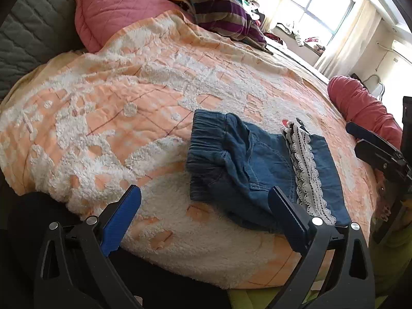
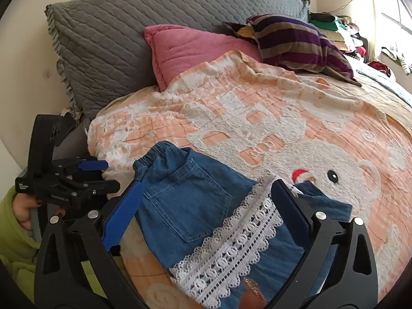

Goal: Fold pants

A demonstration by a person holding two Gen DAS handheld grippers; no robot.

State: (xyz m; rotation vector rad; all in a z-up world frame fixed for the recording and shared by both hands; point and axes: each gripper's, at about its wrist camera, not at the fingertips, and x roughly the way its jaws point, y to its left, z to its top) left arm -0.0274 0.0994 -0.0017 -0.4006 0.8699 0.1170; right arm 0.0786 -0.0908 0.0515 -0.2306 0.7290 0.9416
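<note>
Small blue denim pants (image 1: 247,164) with an elastic waistband and white lace trim (image 1: 307,172) lie folded on the orange and white blanket (image 1: 128,108). My left gripper (image 1: 206,198) is open and empty, held just above the near edge of the pants. In the right wrist view the pants (image 2: 190,206) lie under my right gripper (image 2: 208,193), which is open and empty, its fingers spread over the back pocket and lace band (image 2: 231,244). The left gripper (image 2: 108,173) also shows at the left in that view, and the right gripper (image 1: 358,136) at the right edge of the left wrist view.
A pink pillow (image 2: 185,49), a grey quilted pillow (image 2: 123,36) and a striped purple cushion (image 2: 301,43) lie at the head of the bed. A pink bolster (image 1: 360,108) lies at the right. A window (image 1: 319,13) with clutter is beyond.
</note>
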